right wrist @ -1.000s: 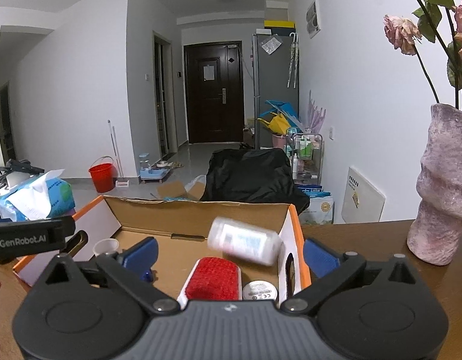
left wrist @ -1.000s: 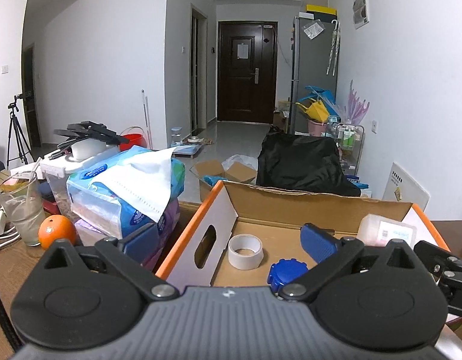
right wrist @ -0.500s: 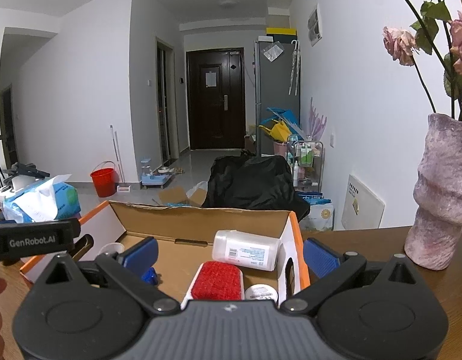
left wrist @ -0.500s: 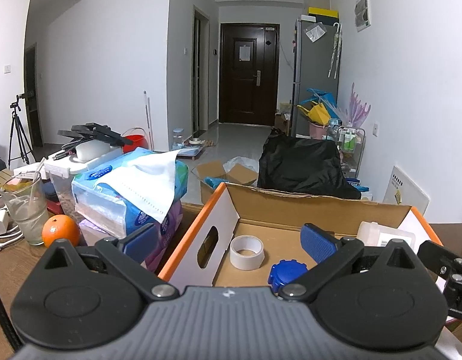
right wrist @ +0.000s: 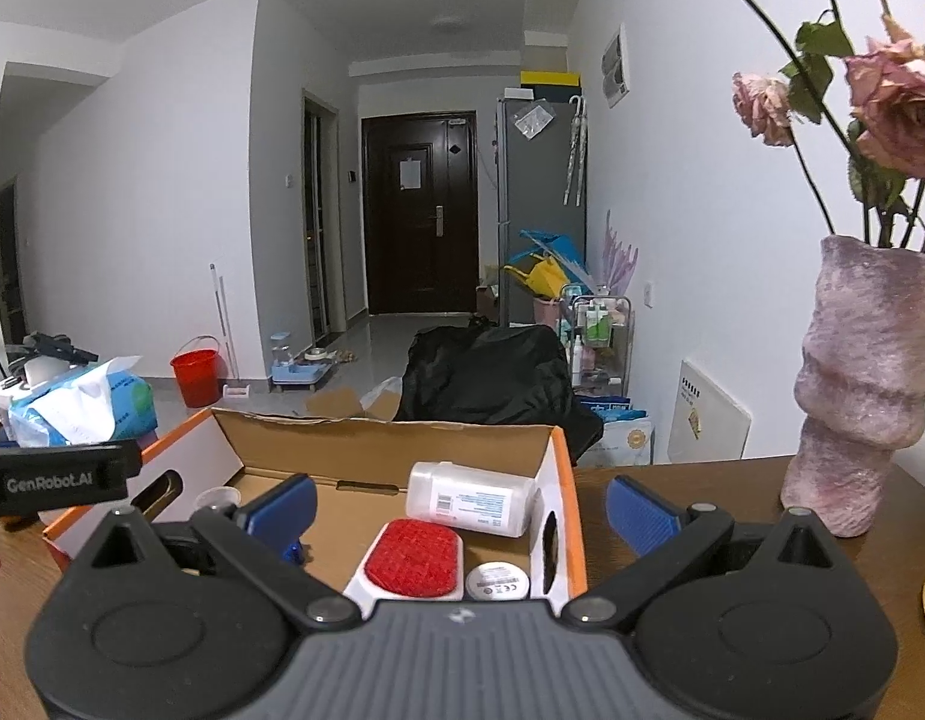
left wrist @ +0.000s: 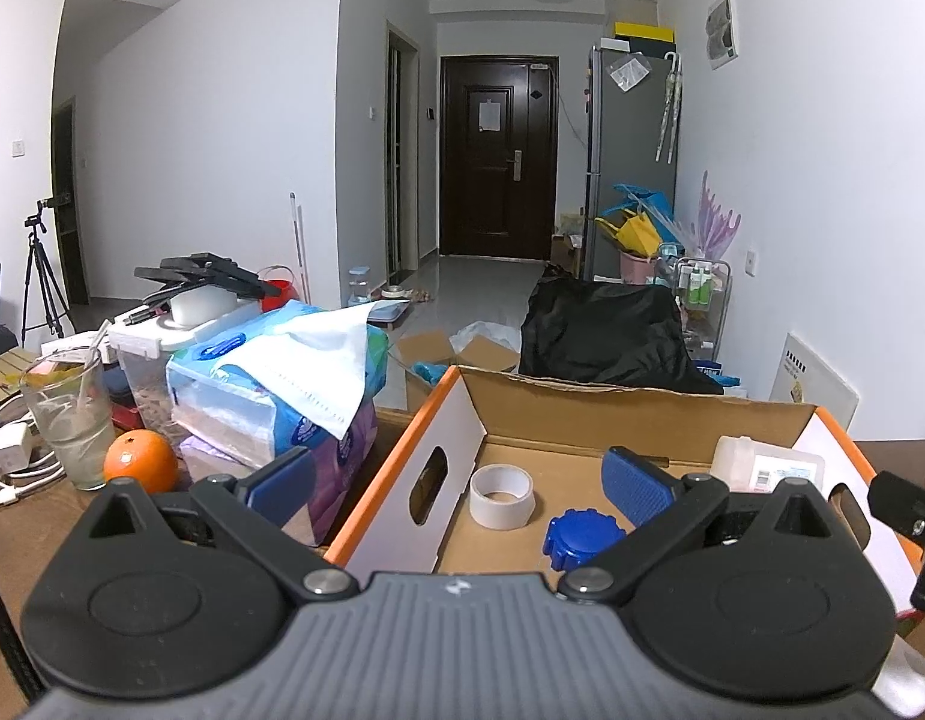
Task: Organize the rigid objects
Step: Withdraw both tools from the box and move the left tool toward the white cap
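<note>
An open cardboard box with orange edges stands on the wooden table; it also shows in the right wrist view. Inside lie a tape roll, a blue cap, a white bottle on its side, a red-topped brush and a small white round tin. The bottle also shows in the left wrist view. My left gripper is open and empty over the box's near left corner. My right gripper is open and empty over the box's near right side.
Left of the box are tissue packs, an orange, a glass and a plastic container. A pink vase with dried roses stands at the right. The left gripper's body shows at the right view's left edge.
The white bottle dropped from mid-air above the box and now lies on its side in it. Both grippers have pulled back slightly and stay open.
</note>
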Demonstrator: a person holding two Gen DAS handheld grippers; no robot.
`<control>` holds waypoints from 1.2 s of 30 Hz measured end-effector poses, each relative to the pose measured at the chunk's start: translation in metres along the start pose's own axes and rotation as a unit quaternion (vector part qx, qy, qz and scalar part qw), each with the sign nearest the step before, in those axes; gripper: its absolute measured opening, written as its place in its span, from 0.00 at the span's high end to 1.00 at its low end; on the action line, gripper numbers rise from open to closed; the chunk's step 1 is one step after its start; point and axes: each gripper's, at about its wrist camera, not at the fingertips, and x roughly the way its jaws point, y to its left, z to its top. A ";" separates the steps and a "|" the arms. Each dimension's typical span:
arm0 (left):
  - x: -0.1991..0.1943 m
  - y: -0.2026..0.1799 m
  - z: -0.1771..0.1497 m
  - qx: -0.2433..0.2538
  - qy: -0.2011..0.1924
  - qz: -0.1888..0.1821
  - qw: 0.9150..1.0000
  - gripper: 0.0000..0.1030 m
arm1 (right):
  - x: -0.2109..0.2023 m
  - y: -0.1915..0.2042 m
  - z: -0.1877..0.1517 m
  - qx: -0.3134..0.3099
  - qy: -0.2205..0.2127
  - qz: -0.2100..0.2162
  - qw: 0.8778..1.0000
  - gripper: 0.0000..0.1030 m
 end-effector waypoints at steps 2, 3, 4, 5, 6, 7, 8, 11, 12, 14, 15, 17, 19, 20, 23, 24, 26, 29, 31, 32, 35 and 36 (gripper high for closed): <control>-0.002 0.001 -0.001 0.001 0.000 -0.001 1.000 0.00 | -0.005 -0.001 0.000 0.001 -0.003 -0.001 1.000 0.00; -0.005 0.001 -0.002 0.001 0.000 -0.001 1.000 0.00 | -0.007 -0.002 -0.001 0.001 -0.004 -0.003 1.000 0.00; -0.007 0.001 -0.003 0.002 0.000 -0.002 1.000 0.00 | -0.010 -0.002 -0.002 0.000 -0.005 -0.004 1.000 0.00; -0.009 0.001 -0.004 0.002 -0.001 -0.002 1.000 0.00 | -0.012 -0.002 -0.003 0.000 -0.006 -0.007 1.000 0.00; -0.012 0.002 -0.005 0.003 -0.003 -0.003 1.000 0.00 | -0.014 -0.002 -0.004 -0.001 -0.006 -0.010 1.000 0.00; -0.015 0.002 -0.006 0.005 -0.005 -0.003 1.000 0.00 | -0.016 -0.002 -0.004 -0.002 -0.006 -0.013 1.000 0.00; -0.017 0.002 -0.007 0.006 -0.006 -0.002 1.000 0.00 | -0.019 -0.003 -0.005 -0.002 -0.007 -0.015 1.000 0.00; -0.025 0.001 -0.010 0.009 -0.009 -0.001 1.000 0.00 | -0.025 -0.005 -0.006 0.003 -0.008 -0.016 1.000 0.00; -0.028 0.002 -0.011 0.009 -0.010 -0.001 1.000 0.00 | -0.028 -0.005 -0.007 0.004 -0.009 -0.016 1.000 0.00; -0.035 0.002 -0.013 0.011 -0.014 0.000 1.000 0.00 | -0.033 -0.007 -0.008 0.004 -0.011 -0.020 1.000 0.00; -0.038 0.003 -0.014 0.012 -0.015 0.001 1.000 0.00 | -0.036 -0.007 -0.009 0.003 -0.013 -0.023 1.000 0.00; -0.044 0.003 -0.016 0.012 -0.016 0.000 1.000 0.00 | -0.042 -0.008 -0.011 0.003 -0.015 -0.023 1.000 0.00; -0.049 0.005 -0.018 0.011 -0.016 0.000 1.000 0.00 | -0.047 -0.008 -0.013 0.003 -0.015 -0.024 1.000 0.00; -0.049 0.005 -0.018 0.012 -0.016 -0.001 1.000 0.00 | -0.050 -0.008 -0.014 0.003 -0.016 -0.025 1.000 0.00; -0.060 0.007 -0.024 0.013 -0.016 -0.001 1.000 0.00 | -0.059 -0.009 -0.018 0.000 -0.018 -0.030 0.999 0.00; -0.063 0.008 -0.026 0.014 -0.016 -0.002 1.000 0.00 | -0.062 -0.008 -0.019 -0.002 -0.020 -0.032 0.999 0.00; -0.070 0.010 -0.030 0.015 -0.016 0.000 1.000 0.00 | -0.068 -0.009 -0.021 -0.005 -0.021 -0.034 0.999 0.00; -0.078 0.013 -0.034 0.015 -0.016 0.000 1.000 0.00 | -0.078 -0.009 -0.026 -0.007 -0.023 -0.034 0.999 0.00; -0.083 0.015 -0.037 0.014 -0.015 0.000 1.000 0.00 | -0.084 -0.009 -0.028 -0.008 -0.024 -0.034 0.999 0.00; -0.086 0.016 -0.038 0.014 -0.015 0.000 1.000 0.00 | -0.088 -0.009 -0.030 -0.009 -0.024 -0.035 0.999 0.00; -0.093 0.020 -0.042 0.012 -0.014 0.000 1.000 0.00 | -0.097 -0.008 -0.035 -0.014 -0.024 -0.038 0.999 0.00; -0.096 0.021 -0.043 0.011 -0.014 0.000 1.000 0.00 | -0.099 -0.008 -0.036 -0.015 -0.024 -0.038 0.999 0.00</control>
